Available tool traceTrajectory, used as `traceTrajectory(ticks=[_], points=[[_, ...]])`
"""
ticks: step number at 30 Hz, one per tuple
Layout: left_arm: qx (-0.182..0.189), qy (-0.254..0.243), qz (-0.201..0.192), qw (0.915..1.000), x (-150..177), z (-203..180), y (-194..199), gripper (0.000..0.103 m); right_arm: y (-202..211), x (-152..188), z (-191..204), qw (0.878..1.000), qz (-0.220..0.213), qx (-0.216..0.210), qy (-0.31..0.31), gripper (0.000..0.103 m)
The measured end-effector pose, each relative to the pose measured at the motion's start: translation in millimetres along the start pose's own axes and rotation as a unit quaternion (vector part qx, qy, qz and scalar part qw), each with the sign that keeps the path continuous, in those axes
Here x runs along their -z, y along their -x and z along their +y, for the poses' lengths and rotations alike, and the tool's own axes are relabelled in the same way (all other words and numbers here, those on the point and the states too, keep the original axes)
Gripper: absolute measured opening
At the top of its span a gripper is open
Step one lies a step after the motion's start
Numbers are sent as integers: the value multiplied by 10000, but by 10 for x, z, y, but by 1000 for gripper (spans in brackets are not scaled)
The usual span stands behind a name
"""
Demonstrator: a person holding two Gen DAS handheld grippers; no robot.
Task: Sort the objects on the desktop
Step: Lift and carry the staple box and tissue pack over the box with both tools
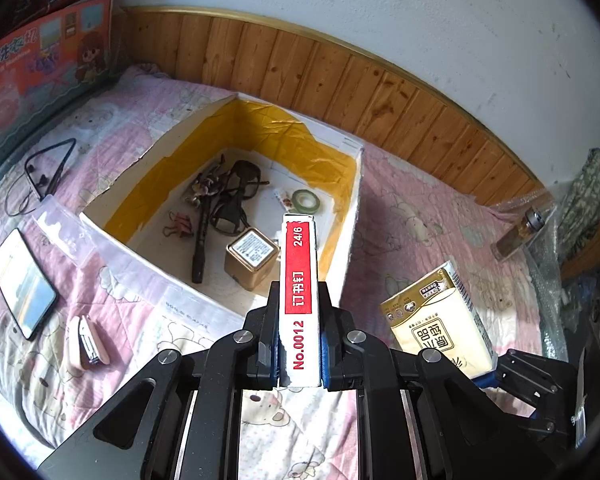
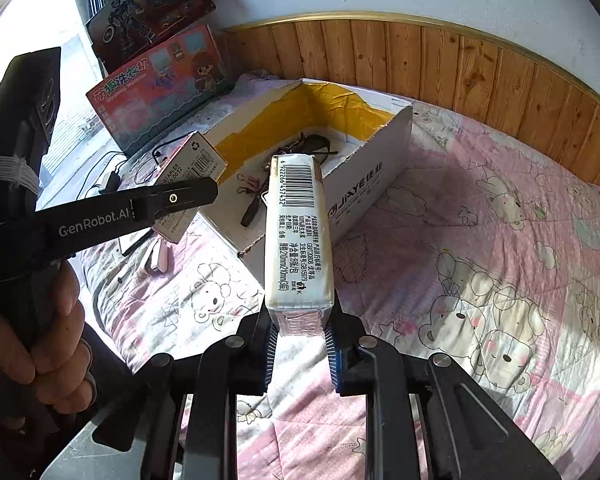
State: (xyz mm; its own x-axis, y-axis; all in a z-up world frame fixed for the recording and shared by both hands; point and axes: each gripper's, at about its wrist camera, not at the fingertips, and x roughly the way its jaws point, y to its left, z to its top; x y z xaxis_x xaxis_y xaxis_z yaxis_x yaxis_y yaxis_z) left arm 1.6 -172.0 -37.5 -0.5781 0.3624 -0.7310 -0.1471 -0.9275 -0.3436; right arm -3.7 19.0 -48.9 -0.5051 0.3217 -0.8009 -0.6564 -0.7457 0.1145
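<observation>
My left gripper (image 1: 299,354) is shut on a red-and-white staples box (image 1: 300,300) and holds it above the near wall of the open white cardboard box (image 1: 342,248) with yellow lining. The staples box also shows in the right wrist view (image 2: 188,184), in the left gripper. My right gripper (image 2: 300,344) is shut on a pack of tissues (image 2: 298,236) and holds it up in front of the cardboard box (image 2: 364,184). The tissue pack shows in the left wrist view (image 1: 440,320), to the right of the cardboard box.
In the box lie a gold tin (image 1: 252,258), a black pen (image 1: 200,240), pink binder clips (image 1: 178,224), a tape roll (image 1: 306,200) and black cords. On the pink quilt lie a phone (image 1: 22,284), a pink stapler (image 1: 86,342), earphones (image 1: 48,172) and a small bottle (image 1: 520,236).
</observation>
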Motion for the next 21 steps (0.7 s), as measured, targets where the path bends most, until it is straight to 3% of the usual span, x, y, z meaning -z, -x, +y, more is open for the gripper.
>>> traceTrajectory(ticks=[21], points=[[-60, 106, 146, 9998, -492, 224, -278, 14, -290, -645, 168, 9997, -92, -6, 244, 23]])
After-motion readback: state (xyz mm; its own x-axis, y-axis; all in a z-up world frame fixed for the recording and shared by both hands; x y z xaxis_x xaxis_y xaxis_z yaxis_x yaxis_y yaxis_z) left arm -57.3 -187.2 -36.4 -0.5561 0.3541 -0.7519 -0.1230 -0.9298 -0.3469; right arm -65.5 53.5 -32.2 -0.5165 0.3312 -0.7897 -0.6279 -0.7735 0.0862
